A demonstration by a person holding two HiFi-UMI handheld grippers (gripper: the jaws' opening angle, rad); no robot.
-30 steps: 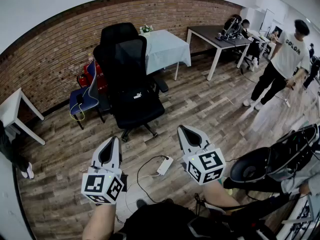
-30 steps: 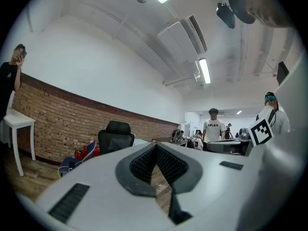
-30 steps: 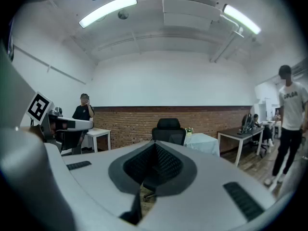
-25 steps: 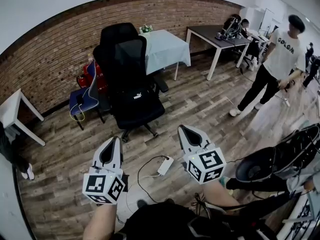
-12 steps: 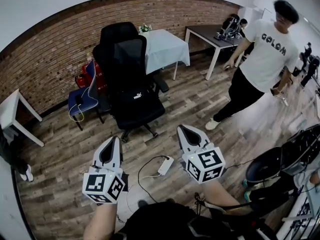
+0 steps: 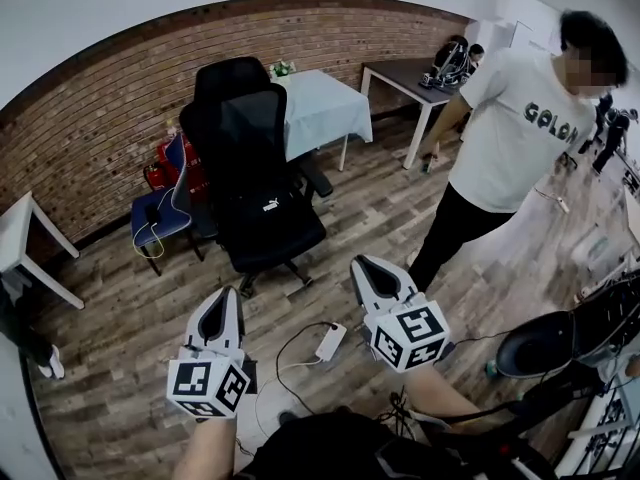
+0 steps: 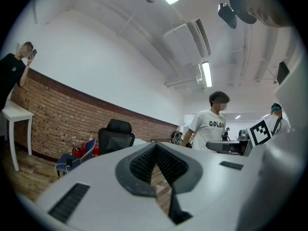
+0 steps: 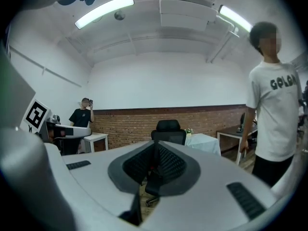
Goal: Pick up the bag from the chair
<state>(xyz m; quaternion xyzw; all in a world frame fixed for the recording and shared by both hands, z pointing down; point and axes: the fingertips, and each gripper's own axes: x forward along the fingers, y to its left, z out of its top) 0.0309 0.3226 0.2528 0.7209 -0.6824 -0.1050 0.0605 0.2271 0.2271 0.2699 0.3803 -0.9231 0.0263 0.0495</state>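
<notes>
Item: two handheld grippers, jaws closed on nothing.
Left gripper [image 6: 227,292] and right gripper [image 6: 361,262] hover side by side; the soft black bag with white logo [image 6: 268,218] lies on the black mesh office chair [image 6: 240,108], well ahead of both.

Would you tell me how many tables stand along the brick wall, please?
3: a white table at the far left, a cloth-covered table behind the black office chair, and a dark-topped table further right. The standing person may hide more.
</notes>
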